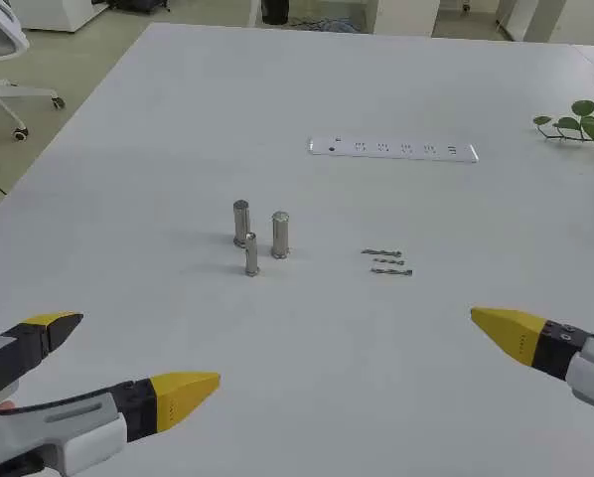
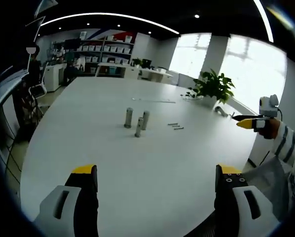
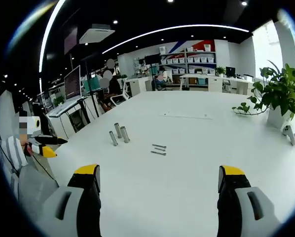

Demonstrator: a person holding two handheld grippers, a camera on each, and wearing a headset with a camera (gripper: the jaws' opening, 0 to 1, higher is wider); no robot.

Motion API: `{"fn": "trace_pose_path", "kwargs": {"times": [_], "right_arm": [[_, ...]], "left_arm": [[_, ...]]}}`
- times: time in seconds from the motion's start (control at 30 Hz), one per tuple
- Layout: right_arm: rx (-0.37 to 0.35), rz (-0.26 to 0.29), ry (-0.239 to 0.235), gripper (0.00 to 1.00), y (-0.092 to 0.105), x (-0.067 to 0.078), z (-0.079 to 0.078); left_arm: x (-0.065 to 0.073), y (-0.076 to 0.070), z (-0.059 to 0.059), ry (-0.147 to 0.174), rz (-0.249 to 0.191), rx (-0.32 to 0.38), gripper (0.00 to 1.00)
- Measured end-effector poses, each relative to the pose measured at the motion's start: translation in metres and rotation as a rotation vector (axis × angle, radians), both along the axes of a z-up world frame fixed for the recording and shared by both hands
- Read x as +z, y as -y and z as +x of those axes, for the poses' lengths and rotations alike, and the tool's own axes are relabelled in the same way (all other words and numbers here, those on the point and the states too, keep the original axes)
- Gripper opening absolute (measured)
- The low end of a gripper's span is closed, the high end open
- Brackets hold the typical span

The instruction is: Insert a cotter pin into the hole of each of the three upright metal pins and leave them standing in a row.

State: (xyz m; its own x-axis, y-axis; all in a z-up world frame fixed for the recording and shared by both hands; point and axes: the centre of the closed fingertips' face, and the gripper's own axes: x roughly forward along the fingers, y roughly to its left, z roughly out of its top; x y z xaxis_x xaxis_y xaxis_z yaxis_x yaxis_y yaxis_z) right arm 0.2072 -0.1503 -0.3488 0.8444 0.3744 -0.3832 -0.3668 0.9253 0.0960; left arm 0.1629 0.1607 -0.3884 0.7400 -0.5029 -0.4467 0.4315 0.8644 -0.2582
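Three upright metal pins (image 1: pixel 241 223) (image 1: pixel 280 235) (image 1: pixel 251 254) stand in a tight cluster at the middle of the white table (image 1: pixel 178 119). To their right lie three small cotter pins (image 1: pixel 386 262) side by side. My left gripper (image 1: pixel 128 356) hovers open and holding nothing at the near left, well short of the pins. One yellow fingertip (image 1: pixel 498 324) of my right gripper pokes in at the near right. The right gripper (image 3: pixel 157 173) is open wide with nothing between its jaws. The pins (image 2: pixel 138 121) (image 3: pixel 119 134) and cotter pins (image 2: pixel 175 126) (image 3: pixel 158 149) lie far ahead of both.
A white power strip (image 1: pixel 392 149) lies beyond the pins. A potted plant (image 1: pixel 580 121) sits at the table's far right edge. An office chair (image 1: pixel 4 60) stands on the floor at the far left. Bare tabletop lies between the grippers and the pins.
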Motion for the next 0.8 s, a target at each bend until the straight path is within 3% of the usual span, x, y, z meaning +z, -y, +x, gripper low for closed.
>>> {"fn": "trace_pose_path", "kwargs": {"times": [0.47, 0.8], "right_arm": [[0.019, -0.032, -0.01, 0.99, -0.0037, -0.0022, -0.0018], [0.034, -0.049, -0.031, 0.99, -0.0069, -0.0051, -0.0041]], "left_arm": [[-0.0029, 0.0042, -0.0014, 0.002, 0.051, -0.036, 0.98], [-0.0064, 0.0013, -0.0016, -0.016, 0.054, -0.031, 0.99]]}}
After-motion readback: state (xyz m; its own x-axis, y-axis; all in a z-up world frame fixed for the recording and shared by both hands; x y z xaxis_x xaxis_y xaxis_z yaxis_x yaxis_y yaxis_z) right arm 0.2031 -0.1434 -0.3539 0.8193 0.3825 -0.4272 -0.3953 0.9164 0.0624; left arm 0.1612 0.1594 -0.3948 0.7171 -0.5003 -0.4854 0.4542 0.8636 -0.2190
